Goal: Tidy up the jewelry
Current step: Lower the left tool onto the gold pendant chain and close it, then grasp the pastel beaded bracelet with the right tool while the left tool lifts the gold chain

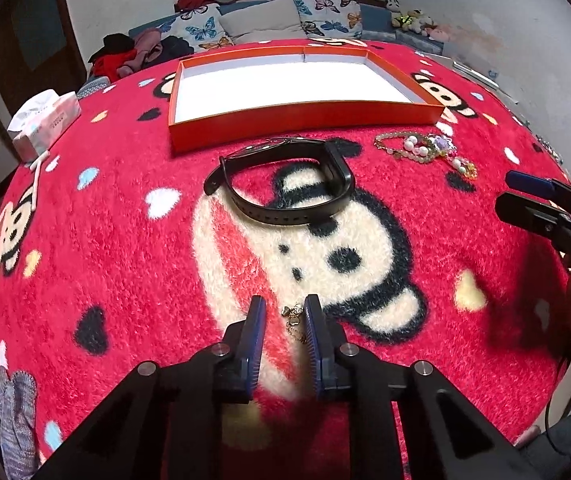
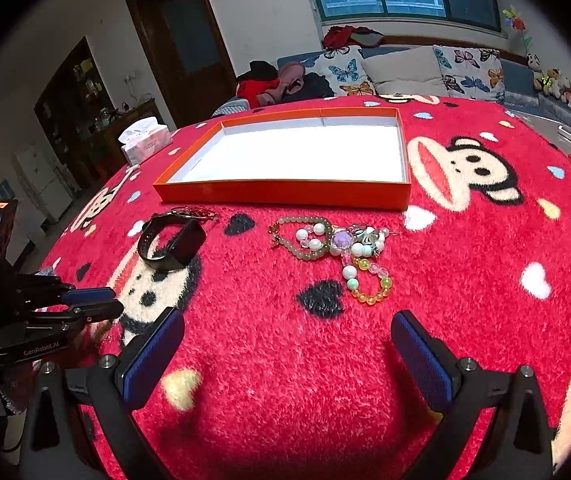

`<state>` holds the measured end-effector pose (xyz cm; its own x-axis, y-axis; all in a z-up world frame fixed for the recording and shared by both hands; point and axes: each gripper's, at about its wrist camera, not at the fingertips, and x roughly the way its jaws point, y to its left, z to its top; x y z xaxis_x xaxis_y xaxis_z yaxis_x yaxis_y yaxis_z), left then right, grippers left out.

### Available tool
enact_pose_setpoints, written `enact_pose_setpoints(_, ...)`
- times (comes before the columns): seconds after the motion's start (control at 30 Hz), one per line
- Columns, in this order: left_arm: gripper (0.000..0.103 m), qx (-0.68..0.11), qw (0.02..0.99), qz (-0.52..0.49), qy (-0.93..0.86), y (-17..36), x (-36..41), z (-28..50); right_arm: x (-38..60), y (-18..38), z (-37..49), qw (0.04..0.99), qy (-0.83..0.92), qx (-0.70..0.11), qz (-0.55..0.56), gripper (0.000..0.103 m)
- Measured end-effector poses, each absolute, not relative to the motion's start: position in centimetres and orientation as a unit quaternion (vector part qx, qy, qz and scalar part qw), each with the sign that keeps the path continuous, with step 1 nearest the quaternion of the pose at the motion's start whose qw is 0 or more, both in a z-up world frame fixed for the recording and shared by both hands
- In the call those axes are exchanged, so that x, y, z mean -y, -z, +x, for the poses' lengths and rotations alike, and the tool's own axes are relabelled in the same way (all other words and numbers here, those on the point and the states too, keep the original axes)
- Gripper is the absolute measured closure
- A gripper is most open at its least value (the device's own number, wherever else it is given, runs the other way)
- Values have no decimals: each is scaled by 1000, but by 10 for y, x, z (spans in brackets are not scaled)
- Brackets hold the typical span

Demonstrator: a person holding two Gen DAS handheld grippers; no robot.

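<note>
A small gold chain with heart charms (image 1: 294,320) lies on the red plush blanket between the fingers of my left gripper (image 1: 285,302). It rests against the right pad, and a narrow gap shows at the left pad. My left gripper (image 2: 113,300) also shows at the left edge of the right wrist view. A black watch band (image 1: 285,216) (image 2: 173,246) lies beyond it, and a thin chain (image 2: 197,213) is just behind the band. Beaded bracelets (image 1: 425,150) (image 2: 333,244) lie in a heap ahead of my right gripper (image 2: 287,332) (image 1: 525,196), which stands wide open and holds nothing.
An orange box (image 1: 305,118) (image 2: 285,194) with a white inside stands behind the jewelry. A tissue box (image 1: 45,120) (image 2: 145,142) sits at the far left edge of the blanket. A grey glove (image 1: 13,412) lies at the near left. A sofa with cushions stands behind.
</note>
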<state>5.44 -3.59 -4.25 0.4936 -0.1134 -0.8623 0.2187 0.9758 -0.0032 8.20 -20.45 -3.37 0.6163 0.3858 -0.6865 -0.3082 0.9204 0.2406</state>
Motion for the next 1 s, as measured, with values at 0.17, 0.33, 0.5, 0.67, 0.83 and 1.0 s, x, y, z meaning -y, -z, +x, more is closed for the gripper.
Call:
enact_pose_setpoints(0.17,84,-488,865,61,102,43,39,50,205,35,83,897,-191,-395,50,0)
enact_pose_setpoints(0.33,87,-483,866,69,108,43,40,49,206,36,84,896,-189,-398,51,0)
enact_pose_setpoints(0.5,92,-481,867,68,112,43,39,50,206,37,84,895,-187,-401,52,0)
enact_pose_setpoints(0.67,92,-479,869,56,113,39,34,49,205,36,84,896,-185,-400,45,0)
enact_pose_setpoints(0.83,92,-471,873,43,118,31,30,43,203,32,84,898,-184,-399,31,0)
enact_pose_setpoints(1.0,92,-457,881,17,122,18,20,40,203,22,90,898,-184,-398,18,0)
